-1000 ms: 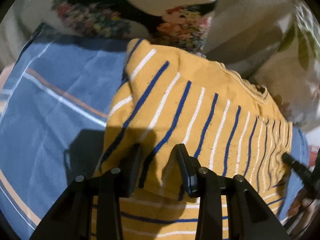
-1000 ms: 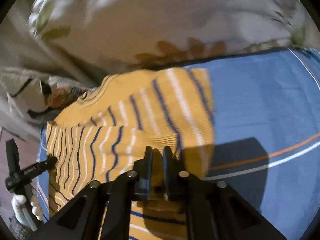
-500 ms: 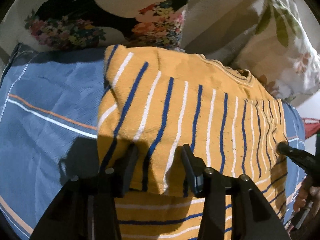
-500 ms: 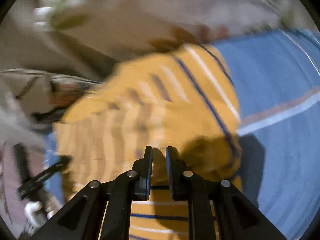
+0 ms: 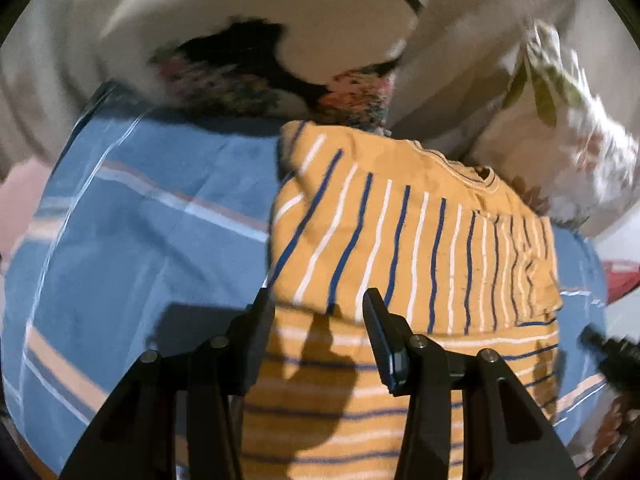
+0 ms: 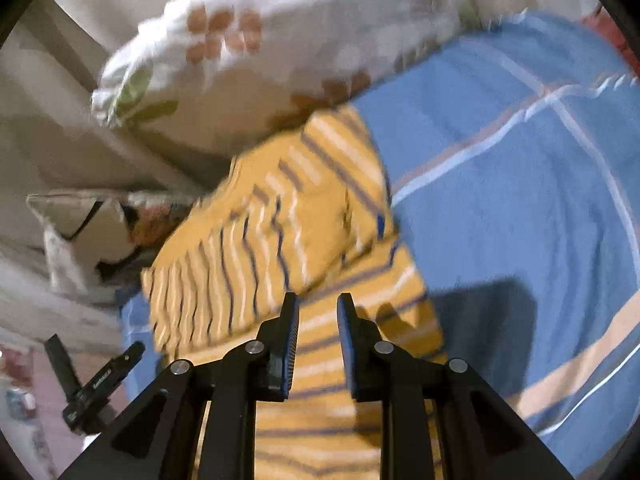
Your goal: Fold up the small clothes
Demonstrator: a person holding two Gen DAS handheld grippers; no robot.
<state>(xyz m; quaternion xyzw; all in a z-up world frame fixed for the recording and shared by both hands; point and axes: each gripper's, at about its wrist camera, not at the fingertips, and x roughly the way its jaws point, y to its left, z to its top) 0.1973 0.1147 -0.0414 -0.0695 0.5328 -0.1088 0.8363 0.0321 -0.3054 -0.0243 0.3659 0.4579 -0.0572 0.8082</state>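
A small yellow sweater (image 5: 400, 248) with blue and white stripes lies folded over itself on a blue striped bedsheet (image 5: 140, 240). Its upper half lies over the lower half, with the folded edge just in front of both grippers. My left gripper (image 5: 318, 308) is open and empty, just above the lower layer at the fold's left end. In the right wrist view the sweater (image 6: 280, 248) is blurred. My right gripper (image 6: 318, 312) is open and empty, a little back from the fold's right end.
A white floral pillow (image 6: 280, 40) lies behind the sweater on the right. A dark floral cushion (image 5: 260, 80) lies behind it on the left. The other gripper's black tip (image 6: 100, 376) shows at the lower left of the right wrist view.
Both grippers have let go of the sweater's edge, opened and drawn back. The folded upper half now lies loose on the lower half.
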